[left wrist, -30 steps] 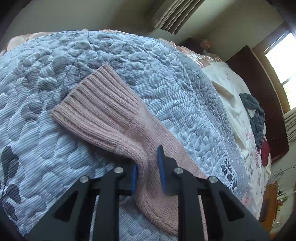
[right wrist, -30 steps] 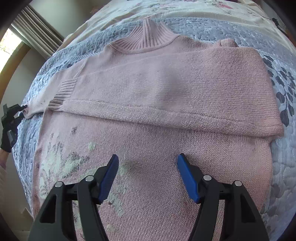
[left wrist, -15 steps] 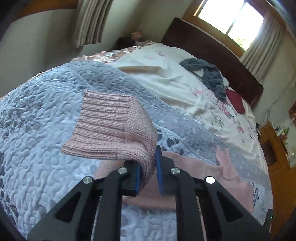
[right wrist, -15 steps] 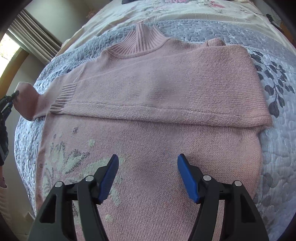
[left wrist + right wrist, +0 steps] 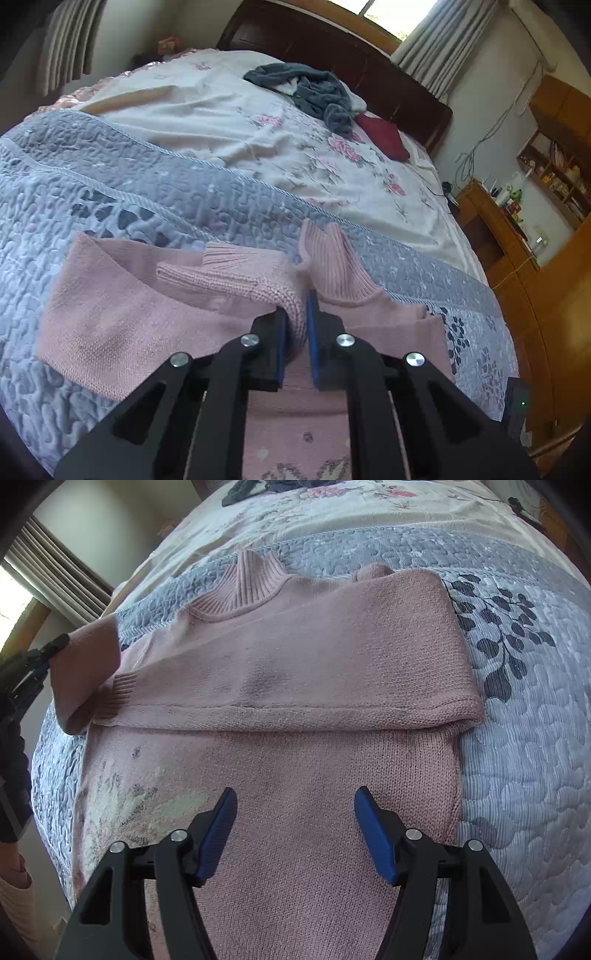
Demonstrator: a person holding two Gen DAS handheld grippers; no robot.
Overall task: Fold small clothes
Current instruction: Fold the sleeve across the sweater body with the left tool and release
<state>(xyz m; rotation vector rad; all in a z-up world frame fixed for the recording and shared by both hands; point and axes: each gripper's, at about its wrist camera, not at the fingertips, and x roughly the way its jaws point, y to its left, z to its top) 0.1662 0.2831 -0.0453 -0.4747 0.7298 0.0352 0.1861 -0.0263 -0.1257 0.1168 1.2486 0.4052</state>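
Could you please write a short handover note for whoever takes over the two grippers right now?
Left gripper: shut on the left sleeve, lifted above the sweater's left side.
Right gripper: open, empty, over the lower body of the pink sweater.
The sweater lies flat on the grey quilt, collar away from you.
Done: right sleeve folded across the chest.
Left: lay the left sleeve across, then fold the body.

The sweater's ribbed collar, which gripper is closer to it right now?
Left. The left gripper, clamping the sleeve, is just short of the collar; the right gripper hovers open over the lower body.
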